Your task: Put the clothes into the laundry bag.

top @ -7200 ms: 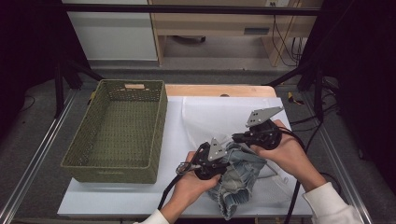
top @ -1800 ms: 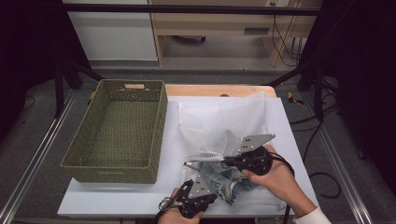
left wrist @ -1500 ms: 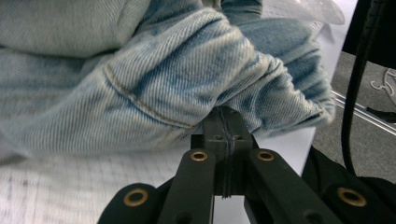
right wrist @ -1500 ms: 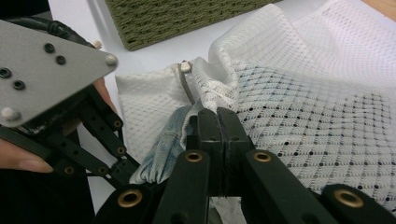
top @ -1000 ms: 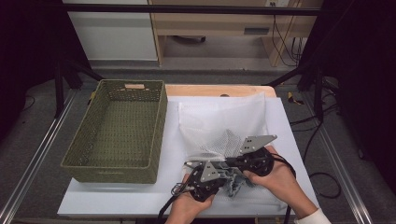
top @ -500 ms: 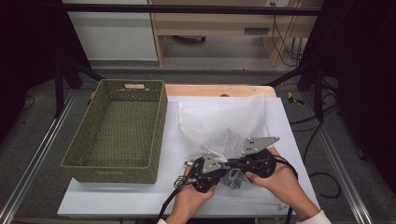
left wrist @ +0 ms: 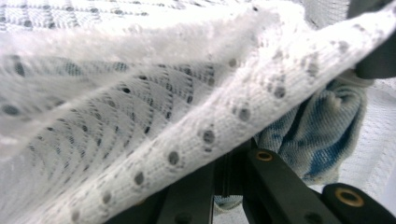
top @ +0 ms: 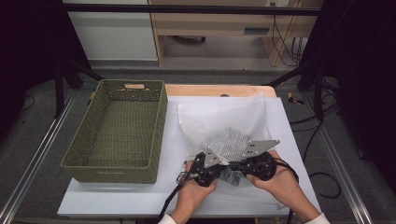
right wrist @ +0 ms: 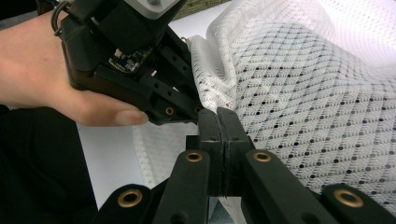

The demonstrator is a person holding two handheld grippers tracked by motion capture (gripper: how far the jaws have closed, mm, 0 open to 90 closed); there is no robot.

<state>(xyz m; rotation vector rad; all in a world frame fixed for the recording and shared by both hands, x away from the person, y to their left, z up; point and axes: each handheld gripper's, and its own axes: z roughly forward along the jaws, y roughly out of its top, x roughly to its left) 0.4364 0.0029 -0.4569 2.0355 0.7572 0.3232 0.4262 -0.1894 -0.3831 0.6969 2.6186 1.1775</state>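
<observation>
A white mesh bag [top: 224, 116] lies on the white table top, its near end lifted into a hump. My left gripper [top: 223, 171] and right gripper [top: 237, 170] meet tip to tip at that near end, each shut on the bag's edge. In the left gripper view the mesh [left wrist: 140, 116] drapes over the closed left gripper [left wrist: 229, 163], with a blue-and-white denim garment [left wrist: 322, 135] bunched just beyond. The right gripper [right wrist: 220, 116] pinches the mesh [right wrist: 303, 102] next to the other hand [right wrist: 46, 88]. From above, only a grey-blue bit of denim [top: 231, 176] shows under the mesh.
An empty green woven basket [top: 159, 126] stands on the left half of the table, its wall close to the bag. The white table top [top: 289, 140] ends just right of the bag. Cables trail off the front edge, and metal rails run along both sides.
The left gripper has come up from the table's front edge to beside the right one. The denim, earlier in the open at the front, now sits mostly under the raised mesh.
</observation>
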